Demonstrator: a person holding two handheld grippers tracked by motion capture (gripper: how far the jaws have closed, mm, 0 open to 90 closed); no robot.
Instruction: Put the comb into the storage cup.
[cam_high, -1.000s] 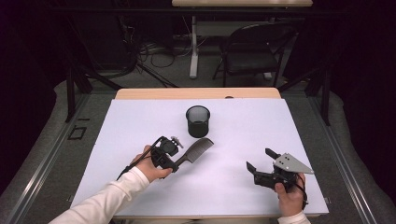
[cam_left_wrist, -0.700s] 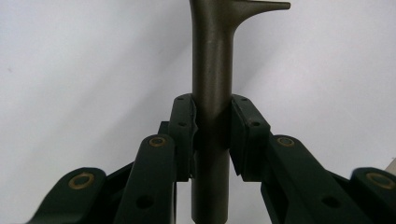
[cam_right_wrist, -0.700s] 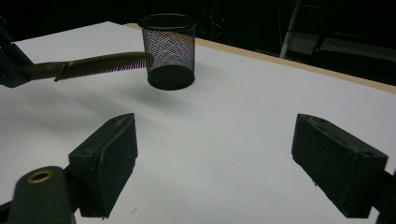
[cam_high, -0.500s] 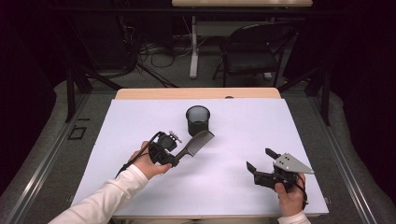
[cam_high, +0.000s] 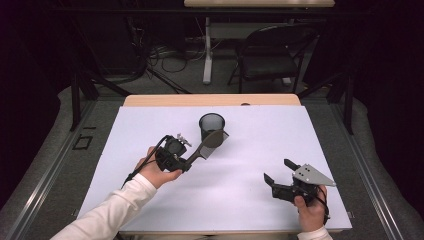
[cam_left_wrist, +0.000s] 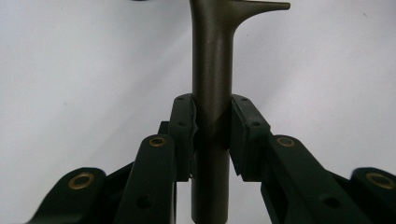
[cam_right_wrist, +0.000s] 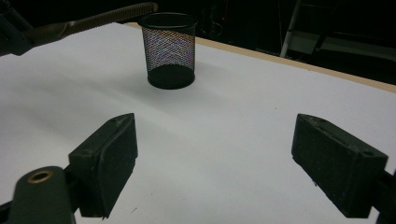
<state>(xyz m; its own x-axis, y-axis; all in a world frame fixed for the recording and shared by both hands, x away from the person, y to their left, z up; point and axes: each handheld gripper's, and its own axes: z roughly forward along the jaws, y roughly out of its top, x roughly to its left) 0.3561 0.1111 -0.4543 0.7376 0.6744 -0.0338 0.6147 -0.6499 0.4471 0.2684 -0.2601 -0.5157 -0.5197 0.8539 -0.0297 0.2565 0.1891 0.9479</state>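
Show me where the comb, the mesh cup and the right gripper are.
comb (cam_high: 214, 139), high view, on its toothed head.
mesh cup (cam_right_wrist: 171, 46), right gripper view, on its wire wall.
right gripper (cam_high: 281, 172), high view, midway between its fingertips.

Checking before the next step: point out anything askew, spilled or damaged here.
Nothing stands out. The mesh cup stands upright on the white table. The left gripper is shut squarely on the spatula handle, blade beside the cup. The right gripper is open.

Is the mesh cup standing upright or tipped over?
Upright. The mesh cup stands on its base on the white table, with its open rim facing up.
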